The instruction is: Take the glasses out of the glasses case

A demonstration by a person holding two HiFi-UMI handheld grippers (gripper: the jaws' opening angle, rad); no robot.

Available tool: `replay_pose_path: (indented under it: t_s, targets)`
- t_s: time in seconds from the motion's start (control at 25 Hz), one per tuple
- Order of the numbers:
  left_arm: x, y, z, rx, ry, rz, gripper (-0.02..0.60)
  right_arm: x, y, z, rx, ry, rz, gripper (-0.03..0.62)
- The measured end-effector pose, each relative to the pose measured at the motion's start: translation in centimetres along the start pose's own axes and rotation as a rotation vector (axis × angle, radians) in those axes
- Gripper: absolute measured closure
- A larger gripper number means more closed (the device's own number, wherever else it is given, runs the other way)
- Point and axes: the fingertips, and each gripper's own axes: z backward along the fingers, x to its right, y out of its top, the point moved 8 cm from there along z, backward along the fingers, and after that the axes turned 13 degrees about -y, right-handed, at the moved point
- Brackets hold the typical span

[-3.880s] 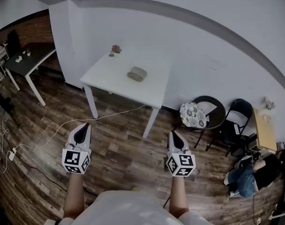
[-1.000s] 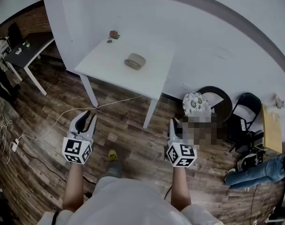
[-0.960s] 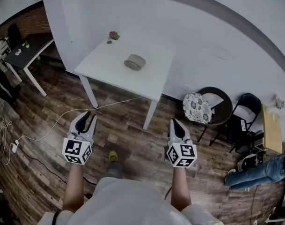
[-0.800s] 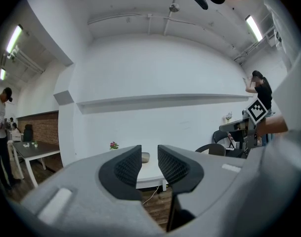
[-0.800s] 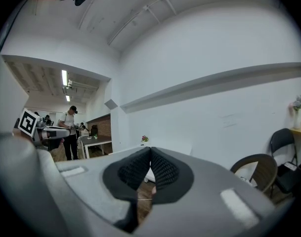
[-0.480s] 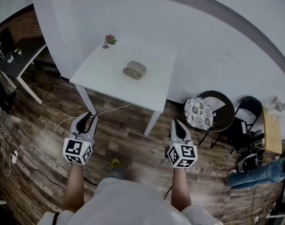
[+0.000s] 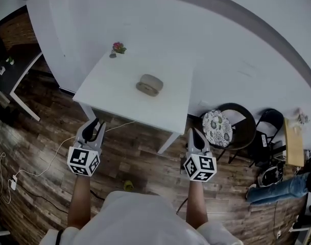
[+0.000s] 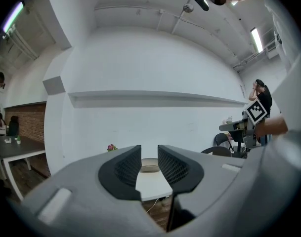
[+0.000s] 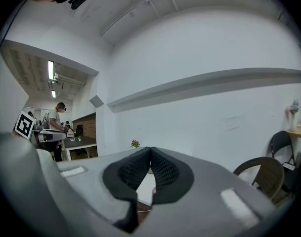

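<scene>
- The wooden plank floor (image 7: 38,137) fills the lower part of the head view, and a white wall (image 7: 221,50) rises behind the furniture.
- A white table (image 7: 114,96) stands against that wall, ahead of the person and beyond both grippers.
- A round dark chair with a patterned cushion (image 7: 215,128) sits to the right of the table, and a black folding chair (image 7: 267,129) stands just beyond it.
- A thin white cable (image 7: 48,157) trails across the floor from under the table toward the left.
- The left gripper (image 7: 92,124) is held out over the floor near the table's front left leg. In the left gripper view its jaws stand a little apart with nothing gripped, and the far-off case shows through the gap (image 8: 149,154).
- The right gripper (image 7: 194,132) is held level with it, near the table's front right corner. In the right gripper view its jaws meet at the tips and hold nothing (image 9: 150,149).
- The glasses case (image 7: 149,84), an oval grey-beige shell, lies closed near the middle of the tabletop, well apart from both grippers.
- A small potted plant (image 7: 117,48) with pink flowers stands at the table's far left corner.
</scene>
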Motion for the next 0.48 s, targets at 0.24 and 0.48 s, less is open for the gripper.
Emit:
replay_pose_path:
  t_s: [0.24,0.48]
  targets:
    - [-3.5,-1.2,-2.1,-0.004,-0.032,0.034,0.477,-1.3,-0.4,-2.0,-0.016,-0.043,-0.001,0.591]
    - [-4.6,-1.9,-5.4,-0.019,-0.077,0.039,0.477,-0.3,-0.7,-4.2,-0.034,-0.081,-0.004,0.591]
